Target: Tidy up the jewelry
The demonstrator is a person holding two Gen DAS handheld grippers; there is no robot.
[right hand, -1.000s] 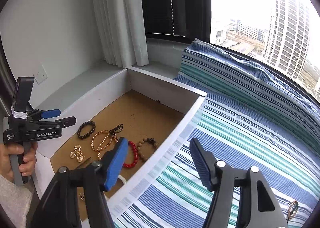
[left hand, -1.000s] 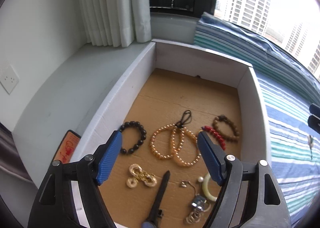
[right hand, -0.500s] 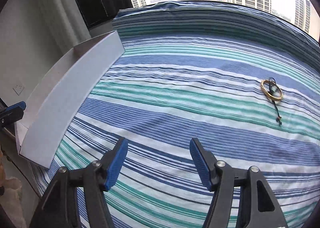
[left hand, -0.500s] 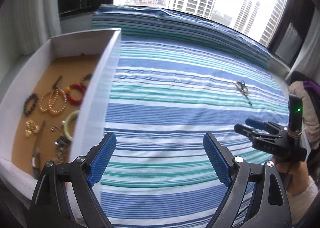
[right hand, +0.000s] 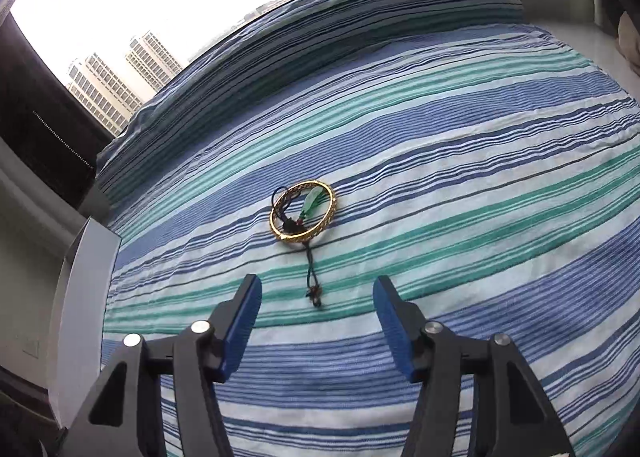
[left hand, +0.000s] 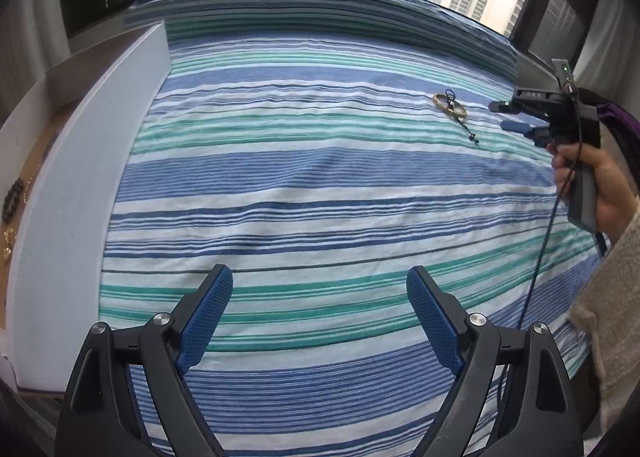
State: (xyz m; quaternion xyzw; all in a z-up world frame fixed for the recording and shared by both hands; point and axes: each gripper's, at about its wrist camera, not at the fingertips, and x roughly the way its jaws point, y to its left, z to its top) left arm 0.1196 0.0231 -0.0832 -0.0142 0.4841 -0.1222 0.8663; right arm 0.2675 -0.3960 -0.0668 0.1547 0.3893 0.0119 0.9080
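Right claw lined up on the bangle

The gold bangle [right hand: 303,213] lies just ahead of the right claw [right hand: 317,311], jaws apart and empty, just narrowing; its cord trails toward them.

The bedspread [right hand: 440,161] is striped woven cloth, matt and lightly wrinkled. On it the bangle [right hand: 303,212] gleams like polished gold metal with a textured rim, strung with dark cord. The box wall [left hand: 80,193] looks like smooth matt white card, and the claw pads [left hand: 204,317] are dimpled blue plastic.

Left tongs [left hand: 320,317] spread above striped bedspread [left hand: 320,177], bangle [left hand: 450,105] distant
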